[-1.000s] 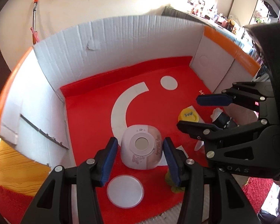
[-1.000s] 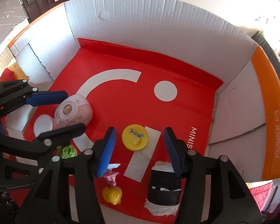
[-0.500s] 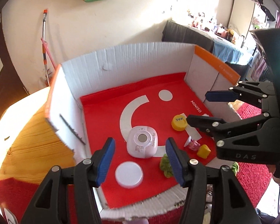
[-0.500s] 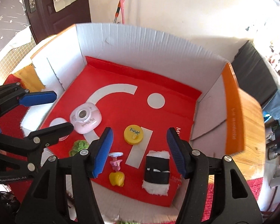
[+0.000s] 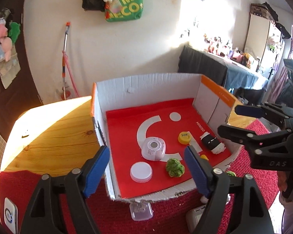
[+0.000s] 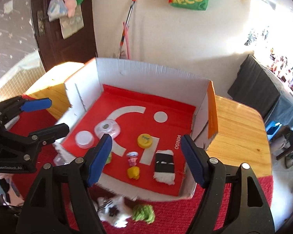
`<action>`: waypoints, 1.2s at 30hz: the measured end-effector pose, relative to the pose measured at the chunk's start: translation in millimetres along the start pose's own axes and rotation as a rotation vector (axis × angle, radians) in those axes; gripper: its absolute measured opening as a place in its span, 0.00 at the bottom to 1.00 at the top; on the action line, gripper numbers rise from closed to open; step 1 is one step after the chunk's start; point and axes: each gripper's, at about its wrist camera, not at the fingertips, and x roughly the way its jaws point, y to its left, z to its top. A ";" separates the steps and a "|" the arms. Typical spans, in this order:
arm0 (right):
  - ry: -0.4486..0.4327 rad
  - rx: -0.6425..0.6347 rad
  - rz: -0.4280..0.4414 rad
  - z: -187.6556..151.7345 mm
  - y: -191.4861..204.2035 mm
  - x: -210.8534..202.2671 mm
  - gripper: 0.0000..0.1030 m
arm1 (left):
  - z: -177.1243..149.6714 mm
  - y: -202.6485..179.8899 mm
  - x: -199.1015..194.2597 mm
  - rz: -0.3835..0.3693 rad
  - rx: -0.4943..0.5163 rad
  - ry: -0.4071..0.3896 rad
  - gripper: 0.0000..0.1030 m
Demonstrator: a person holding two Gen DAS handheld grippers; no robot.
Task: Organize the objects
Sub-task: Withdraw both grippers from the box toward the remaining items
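Cardboard box [image 5: 146,81] w/ red MINISO liner sits on the wooden table [image 5: 54,136], already holding most of the sorted bits: pink-white round case [image 5: 154,149] near centre, white lid [image 5: 141,171] just in front of it, green fuzzy ball [image 5: 174,167] beside the case, yellow cap [image 5: 185,137] further right, black-and-white plush roll [image 5: 212,143] by the right wall. Right cam also shows a small pink figure [image 6: 132,157] and a yellow toy [image 6: 133,172] between cap and front edge.

Left gripper [image 5: 146,171] hangs above the box front, jaws opening, nothing between them. Right gripper [image 6: 146,161] likewise: jaws opening, empty, over the front rim.

Outside the box, on the red mat [image 6: 175,218]: a black-and-white plush [image 6: 112,211] and a second green fuzzy lump [image 6: 143,213], plus a clear plastic tub [image 5: 141,211] at the front wall.

Step, as I read it: both hands free between drops, w/ leftovers still out on the mat. Next move prob. calls for one gripper dipping to the mat for the plush or green lump, jaws wide enough for soft bulk, then clearing the ragged front rim on the way in.
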 end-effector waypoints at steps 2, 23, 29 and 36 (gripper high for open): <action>-0.030 0.013 0.010 -3.1 3.1 -8.4 0.74 | -2.9 -2.4 -8.6 0.001 -0.004 -0.022 0.84; -0.189 0.091 0.004 -67.1 13.7 -62.9 0.90 | -62.5 -12.0 -46.6 0.030 -0.081 -0.090 0.96; -0.154 0.135 0.006 -91.0 11.2 -45.8 0.90 | -89.6 -11.0 -27.7 0.022 -0.110 -0.019 0.96; -0.073 0.181 0.003 -115.3 3.2 -16.2 0.90 | -112.3 -8.1 -2.0 -0.014 -0.144 0.086 0.96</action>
